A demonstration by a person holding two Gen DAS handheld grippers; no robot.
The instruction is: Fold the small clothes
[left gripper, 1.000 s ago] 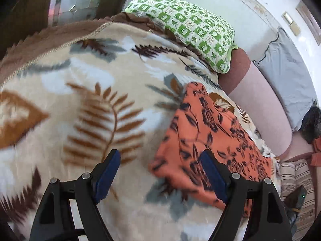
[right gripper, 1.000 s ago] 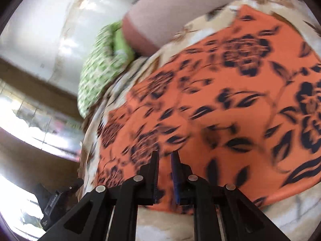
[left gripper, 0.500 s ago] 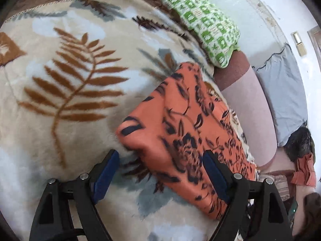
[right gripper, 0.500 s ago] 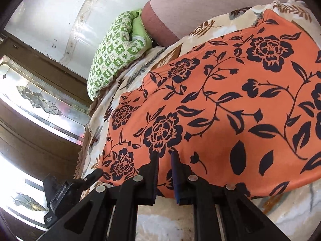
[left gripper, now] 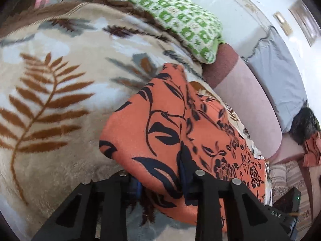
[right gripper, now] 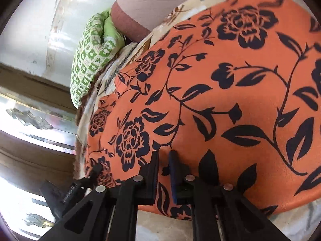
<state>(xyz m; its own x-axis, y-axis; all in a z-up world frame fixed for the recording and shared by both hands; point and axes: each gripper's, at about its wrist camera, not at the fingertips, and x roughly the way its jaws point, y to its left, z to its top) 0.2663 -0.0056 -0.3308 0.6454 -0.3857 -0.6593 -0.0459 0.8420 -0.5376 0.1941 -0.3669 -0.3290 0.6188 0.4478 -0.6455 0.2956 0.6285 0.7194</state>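
1. Left wrist view: the left gripper (left gripper: 160, 180) has the near corner of the orange floral garment (left gripper: 176, 132) between its jaws, which are closing on it. The cloth bunches over the left pad and against the right one. The garment lies on a cream blanket with brown fern leaves (left gripper: 52, 104), running from the gripper toward the far right. Beyond it sit a green-and-white patterned pillow (left gripper: 180, 22), a pink bolster (left gripper: 246, 104) with a dark red end, and a grey pillow (left gripper: 280, 76) against the pale wall. At the far right lies a small dark heap with a scrap of orange cloth.

2. Right wrist view: the right gripper (right gripper: 163, 172) is clenched on the near hem of the same garment (right gripper: 220, 92), a thin fold of cloth pinched between the pads. The fabric spreads out wide and fairly flat above the fingers. At the left, near the garment's edge, the other gripper (right gripper: 80, 184) shows partly. The green pillow (right gripper: 90, 60) and the bolster (right gripper: 152, 0) lie at the far side.
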